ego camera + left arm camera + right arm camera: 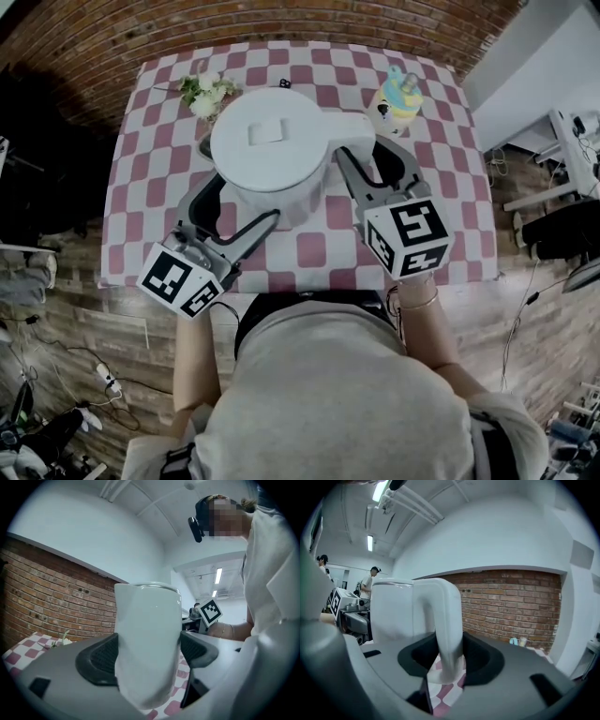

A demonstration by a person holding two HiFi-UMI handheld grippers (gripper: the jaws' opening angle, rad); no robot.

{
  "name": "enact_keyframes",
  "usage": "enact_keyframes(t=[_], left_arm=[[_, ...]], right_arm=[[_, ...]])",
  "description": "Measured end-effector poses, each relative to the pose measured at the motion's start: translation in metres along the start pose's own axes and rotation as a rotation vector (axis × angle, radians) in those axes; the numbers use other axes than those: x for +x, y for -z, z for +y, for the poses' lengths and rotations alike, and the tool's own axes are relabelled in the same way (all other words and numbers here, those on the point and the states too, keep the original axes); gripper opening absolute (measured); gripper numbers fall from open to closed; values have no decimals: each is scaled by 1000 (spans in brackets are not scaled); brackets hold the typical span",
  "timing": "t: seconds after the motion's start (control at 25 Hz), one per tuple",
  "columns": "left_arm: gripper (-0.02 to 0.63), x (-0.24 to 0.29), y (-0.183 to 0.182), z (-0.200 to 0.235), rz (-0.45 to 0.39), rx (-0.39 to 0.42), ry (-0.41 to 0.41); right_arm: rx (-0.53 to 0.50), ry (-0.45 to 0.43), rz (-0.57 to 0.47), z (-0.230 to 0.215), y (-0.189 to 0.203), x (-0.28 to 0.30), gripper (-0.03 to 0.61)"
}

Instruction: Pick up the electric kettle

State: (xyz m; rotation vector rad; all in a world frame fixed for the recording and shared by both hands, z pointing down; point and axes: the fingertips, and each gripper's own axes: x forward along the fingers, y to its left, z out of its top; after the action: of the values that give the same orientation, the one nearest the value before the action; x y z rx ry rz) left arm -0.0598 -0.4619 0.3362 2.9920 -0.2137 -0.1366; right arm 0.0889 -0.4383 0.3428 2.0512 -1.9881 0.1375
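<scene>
Left gripper [147,653] clamps the white kettle [272,150] by its body, right gripper [447,656] pinches its handle [443,616], over the checkered table [450,178].

Head view looks steeply down; gripper views sit close (all share kettle [272,155]).
</scene>
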Motion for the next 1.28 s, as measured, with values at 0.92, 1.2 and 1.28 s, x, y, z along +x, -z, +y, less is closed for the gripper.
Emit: enact_keyframes(t=[0.92, 1.2, 1.28], left_arm=[[414, -38, 4, -22, 24, 9, -18], [414, -40, 7, -23, 28, -3, -25], [414, -39, 9, -24, 19, -24, -34]], right_arm=[[14, -81, 8, 37, 9, -25, 161], [41, -85, 21, 38, 19, -26, 161], [50, -79, 24, 36, 21, -25, 160]])
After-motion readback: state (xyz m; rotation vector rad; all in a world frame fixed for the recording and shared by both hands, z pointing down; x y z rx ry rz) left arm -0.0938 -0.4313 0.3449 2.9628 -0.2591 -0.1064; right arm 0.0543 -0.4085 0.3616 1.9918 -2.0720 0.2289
